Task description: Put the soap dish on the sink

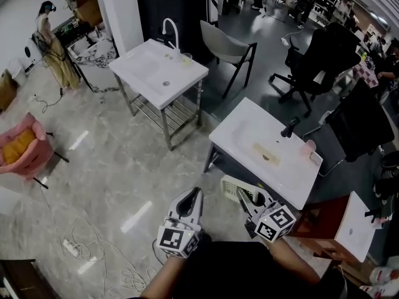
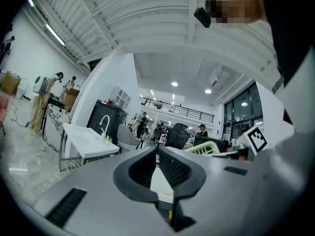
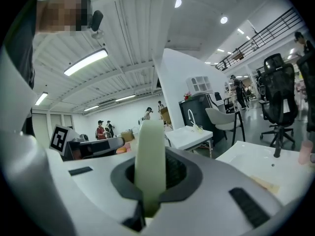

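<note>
Two grippers show at the bottom of the head view, side by side and a little apart. The right gripper (image 1: pixel 244 196) has its fingers (image 3: pixel 173 167) closed tight on the soap dish (image 1: pixel 232 184), a pale green slatted tray. In the right gripper view the dish stands edge-on between the pads, its thin rim rising above the jaw tips, and the pads press on both its faces. In the head view the dish sticks out to the left of the jaws, toward the left gripper (image 1: pixel 194 195).

That gripper holds nothing. Its fingers (image 2: pixel 177 168) meet at the tips, with only a narrow wedge of gap lower down between the pads, and nothing sits in it. It touches neither the dish nor the sink.

The dish hangs in the air near the front edge of the white sink (image 1: pixel 246 132), not on it. A black tap (image 1: pixel 290 128) stands at the sink's far side, a pink item (image 1: pixel 309 147) lies near its right corner, and a tan patch (image 1: pixel 267 156) shows in the basin. Farther off stands a second sink (image 1: pixel 149 67) with a white tap (image 1: pixel 169 31).
</note>
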### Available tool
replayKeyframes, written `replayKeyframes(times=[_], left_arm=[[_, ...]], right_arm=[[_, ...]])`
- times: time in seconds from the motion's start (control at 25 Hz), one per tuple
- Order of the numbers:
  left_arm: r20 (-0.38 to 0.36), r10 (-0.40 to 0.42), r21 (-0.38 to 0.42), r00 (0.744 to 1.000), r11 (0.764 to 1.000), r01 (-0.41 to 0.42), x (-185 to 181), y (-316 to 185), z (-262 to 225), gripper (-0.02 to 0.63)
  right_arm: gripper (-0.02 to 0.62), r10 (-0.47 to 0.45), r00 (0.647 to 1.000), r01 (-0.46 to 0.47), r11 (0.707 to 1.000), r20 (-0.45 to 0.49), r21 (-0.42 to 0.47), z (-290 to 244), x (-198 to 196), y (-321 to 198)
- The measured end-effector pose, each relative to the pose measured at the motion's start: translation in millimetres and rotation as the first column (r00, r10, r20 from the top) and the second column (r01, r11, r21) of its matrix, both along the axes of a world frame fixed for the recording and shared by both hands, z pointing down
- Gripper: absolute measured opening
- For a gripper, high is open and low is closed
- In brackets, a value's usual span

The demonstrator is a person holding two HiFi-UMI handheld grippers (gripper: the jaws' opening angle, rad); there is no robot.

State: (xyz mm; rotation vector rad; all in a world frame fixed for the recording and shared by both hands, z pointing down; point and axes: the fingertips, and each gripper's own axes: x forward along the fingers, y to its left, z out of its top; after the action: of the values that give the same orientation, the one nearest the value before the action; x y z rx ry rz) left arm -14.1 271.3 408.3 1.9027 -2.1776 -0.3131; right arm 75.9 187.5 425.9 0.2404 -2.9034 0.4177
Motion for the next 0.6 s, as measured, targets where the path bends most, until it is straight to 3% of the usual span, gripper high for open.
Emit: replayKeyframes(times=[0.28,0.6], left_arm=[[-0.019,-0.024,0.01,1.0,1.0,0.024,-59.0,19.0,5.9,0.025],[-0.073,-0.045,0.013,0.996,0.999,0.046,-90.7,31.6,25.7,0.025]], right_arm=[[0.008,0.006,0.999,-0.006,1.0,-0.031,0.011,6.4,-59.1,5.5],[0.006,-0.013,0.997,0.013,1.0,-0.081,0.005,16.9,-83.1,24.4]])
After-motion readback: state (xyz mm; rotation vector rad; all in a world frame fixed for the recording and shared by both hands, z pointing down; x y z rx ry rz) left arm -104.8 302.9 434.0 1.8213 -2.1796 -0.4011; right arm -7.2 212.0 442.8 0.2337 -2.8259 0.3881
